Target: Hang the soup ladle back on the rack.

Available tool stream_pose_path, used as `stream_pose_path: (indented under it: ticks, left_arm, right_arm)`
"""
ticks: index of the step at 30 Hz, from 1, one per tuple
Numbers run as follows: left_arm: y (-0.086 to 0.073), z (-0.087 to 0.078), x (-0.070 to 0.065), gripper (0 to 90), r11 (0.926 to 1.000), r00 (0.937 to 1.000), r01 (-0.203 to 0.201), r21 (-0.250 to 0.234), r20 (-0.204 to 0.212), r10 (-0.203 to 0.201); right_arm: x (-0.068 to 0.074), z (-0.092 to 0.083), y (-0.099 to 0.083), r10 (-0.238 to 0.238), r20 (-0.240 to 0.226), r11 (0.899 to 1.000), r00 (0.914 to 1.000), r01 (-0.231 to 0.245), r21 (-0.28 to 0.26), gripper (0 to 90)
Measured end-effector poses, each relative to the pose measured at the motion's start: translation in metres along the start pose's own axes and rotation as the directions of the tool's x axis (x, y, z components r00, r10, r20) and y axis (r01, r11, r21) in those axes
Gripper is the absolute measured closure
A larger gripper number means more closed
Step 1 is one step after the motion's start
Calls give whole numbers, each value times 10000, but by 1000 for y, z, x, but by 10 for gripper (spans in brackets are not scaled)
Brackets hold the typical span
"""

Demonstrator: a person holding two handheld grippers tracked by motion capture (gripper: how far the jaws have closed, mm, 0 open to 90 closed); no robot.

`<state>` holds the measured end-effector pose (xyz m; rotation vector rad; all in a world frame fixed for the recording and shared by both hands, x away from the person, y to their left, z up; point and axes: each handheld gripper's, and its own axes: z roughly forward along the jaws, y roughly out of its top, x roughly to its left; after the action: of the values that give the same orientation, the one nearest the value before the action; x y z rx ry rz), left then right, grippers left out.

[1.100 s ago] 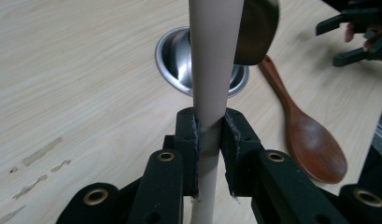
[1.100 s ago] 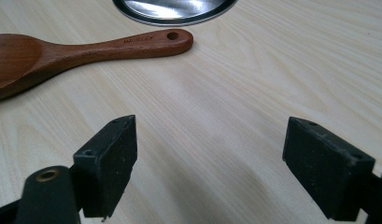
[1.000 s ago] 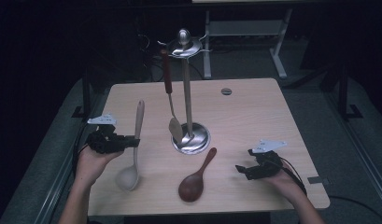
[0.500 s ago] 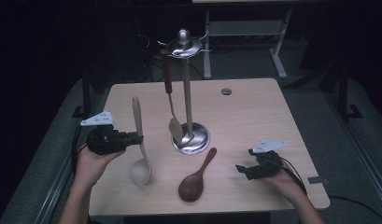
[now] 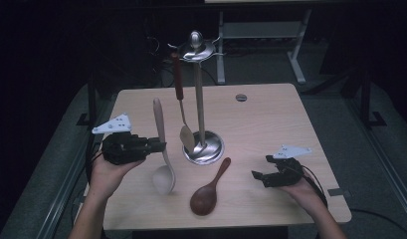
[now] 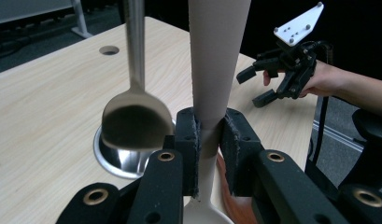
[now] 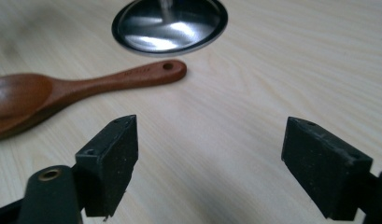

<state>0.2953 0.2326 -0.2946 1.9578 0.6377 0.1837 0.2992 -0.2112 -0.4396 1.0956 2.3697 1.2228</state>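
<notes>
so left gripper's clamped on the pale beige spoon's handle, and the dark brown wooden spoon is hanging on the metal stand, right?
Not quite. The dark brown wooden spoon lies flat on the table, as the high view shows. The left gripper does clamp the pale beige spoon; the metal stand holds a metal spoon.

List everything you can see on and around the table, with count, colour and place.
Pale spoon: one, beige, lifted upright in the left gripper.
Brown spoon: one, dark wood, lying on the table's near middle.
Utensil stand: one, silver, table centre.
Hanging spoon: one, metal bowl, reddish handle, hung on the stand.
Table: one, light wood.
Left gripper: one, black, shut on the pale spoon.
Right gripper: one, black, open, low over the table's right side.
</notes>
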Motion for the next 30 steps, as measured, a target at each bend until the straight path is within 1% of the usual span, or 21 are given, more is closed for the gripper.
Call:
stream_pose_path:
  ticks: [5, 8, 9, 10, 12, 15, 18, 21, 22, 24, 25, 28, 29, 30]
  left_arm:
    - [8, 12, -7, 774, 9997, 9996, -237, 36, 152, 236]
    - [14, 19, -11, 773, 9994, 9990, -351, 67, 262, 349]
    - [17, 22, -12, 773, 9990, 9986, -434, 96, 318, 431]
    - [19, 25, -13, 773, 9990, 9985, -435, 71, 347, 432]
    - [21, 30, -15, 774, 9988, 9980, -491, 65, 405, 488]
    - [25, 37, -18, 774, 9984, 9971, -556, 83, 515, 551]
    - [27, 44, -20, 773, 9982, 9969, -585, 94, 536, 579]
    - [28, 49, -22, 774, 9982, 9969, -588, 108, 527, 581]
    - [29, 51, -24, 774, 9982, 9969, -592, 111, 533, 586]
    - [29, 54, -26, 773, 9979, 9967, -625, 174, 520, 615]
    - [29, 55, -27, 774, 9979, 9970, -615, 191, 486, 605]
    - [27, 60, -29, 774, 9980, 9973, -585, 222, 456, 575]
    - [27, 61, -29, 774, 9978, 9973, -595, 304, 461, 580]
    - [27, 62, -29, 774, 9979, 9973, -587, 270, 459, 574]
  right_arm:
    - [0, -4, 8, 267, -167, 9989, 9995, -273, -377, 233]
    - [1, -10, 13, 281, -251, 9968, 9993, -299, -738, 300]
    - [2, -11, 15, 317, -335, 9958, 9989, -345, -846, 318]
    - [1, -13, 17, 440, -525, 9945, 9976, -488, -924, 323]
    - [1, -14, 21, 592, -734, 9930, 9955, -662, -977, 328]
    - [3, -16, 27, 490, -774, 9929, 9958, -569, -1042, 347]
    - [6, -18, 34, 451, -854, 9915, 9953, -550, -1178, 380]
    - [8, -20, 44, 425, -974, 9883, 9943, -562, -1416, 430]
    - [9, -21, 49, 466, -1030, 9873, 9936, -615, -1466, 467]
    - [12, -22, 55, 533, -1105, 9861, 9924, -697, -1508, 509]
    - [14, -23, 59, 549, -1142, 9857, 9919, -721, -1526, 525]
    - [22, -27, 70, 406, -1237, 9836, 9915, -615, -1698, 546]
    - [24, -28, 74, 301, -1295, 9832, 9911, -527, -1745, 548]
    - [27, -30, 80, 237, -1428, 9806, 9895, -508, -1894, 550]
